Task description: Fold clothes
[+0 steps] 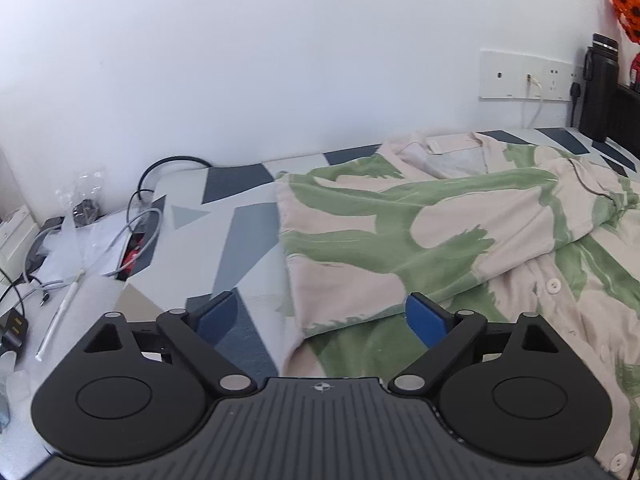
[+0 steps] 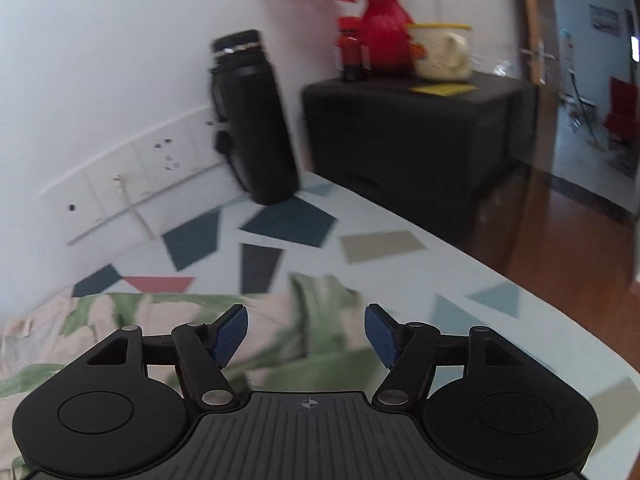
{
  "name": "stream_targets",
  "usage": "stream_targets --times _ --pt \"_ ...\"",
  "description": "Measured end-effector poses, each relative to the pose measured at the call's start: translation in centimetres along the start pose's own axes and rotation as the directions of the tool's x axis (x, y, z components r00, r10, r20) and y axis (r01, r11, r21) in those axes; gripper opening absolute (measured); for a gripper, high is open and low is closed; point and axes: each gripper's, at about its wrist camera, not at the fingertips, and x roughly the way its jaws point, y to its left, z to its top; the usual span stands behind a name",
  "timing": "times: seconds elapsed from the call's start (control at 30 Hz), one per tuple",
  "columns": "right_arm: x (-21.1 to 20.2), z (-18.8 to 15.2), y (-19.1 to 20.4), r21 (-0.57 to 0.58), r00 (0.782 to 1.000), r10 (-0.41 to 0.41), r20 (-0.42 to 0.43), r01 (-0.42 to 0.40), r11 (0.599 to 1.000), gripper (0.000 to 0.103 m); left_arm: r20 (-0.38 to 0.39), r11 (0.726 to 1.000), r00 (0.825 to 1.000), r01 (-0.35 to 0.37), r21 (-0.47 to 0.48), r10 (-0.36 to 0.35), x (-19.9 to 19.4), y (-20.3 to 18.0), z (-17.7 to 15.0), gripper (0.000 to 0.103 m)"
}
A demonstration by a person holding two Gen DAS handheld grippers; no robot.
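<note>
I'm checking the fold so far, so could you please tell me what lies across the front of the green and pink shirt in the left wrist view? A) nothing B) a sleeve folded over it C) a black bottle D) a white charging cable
B: a sleeve lies folded across the buttoned front of the shirt on the patterned tabletop.

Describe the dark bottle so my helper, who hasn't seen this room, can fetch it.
Start at the white wall socket panel. Right of it, on the patterned table beside the black cabinet, stands the tall matte black bottle, the only black item among red and cream ones.
</note>
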Motion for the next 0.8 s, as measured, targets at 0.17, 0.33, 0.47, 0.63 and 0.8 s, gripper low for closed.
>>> stream_targets --times 0.17,0.33,0.47,0.63,0.8 --pt "-0.9 -2.6 -3.5 0.099 0.997 -0.043 -0.063 0.050 0.994 0.061 -0.072 0.995 0.995 0.071 0.070 -0.066 1.6 -3.9 0.6 0.098" --pt "-3.1 -5.6 -1.6 -0.059 0.997 -0.034 -0.070 0.030 0.998 0.062 -0.143 0.991 0.984 0.114 0.073 -0.103 2.7 -6.3 -0.3 0.101" --pt "-2.6 -7.4 0.1 -0.168 0.994 -0.005 -0.113 -0.014 0.986 0.062 -0.207 0.990 0.971 0.131 0.055 -0.117 3.4 -7.1 -1.3 0.101" --pt "-2.1 -7.7 1.6 -0.245 0.990 0.039 -0.132 -0.071 0.967 0.036 -0.236 0.992 0.965 0.124 0.022 -0.115 3.8 -7.2 -1.8 0.102" --pt "-4.3 -5.1 -2.8 -0.043 0.998 -0.054 0.017 0.055 0.998 0.016 -0.244 0.990 0.960 0.139 -0.021 -0.140 4.0 -6.6 -2.0 0.102"
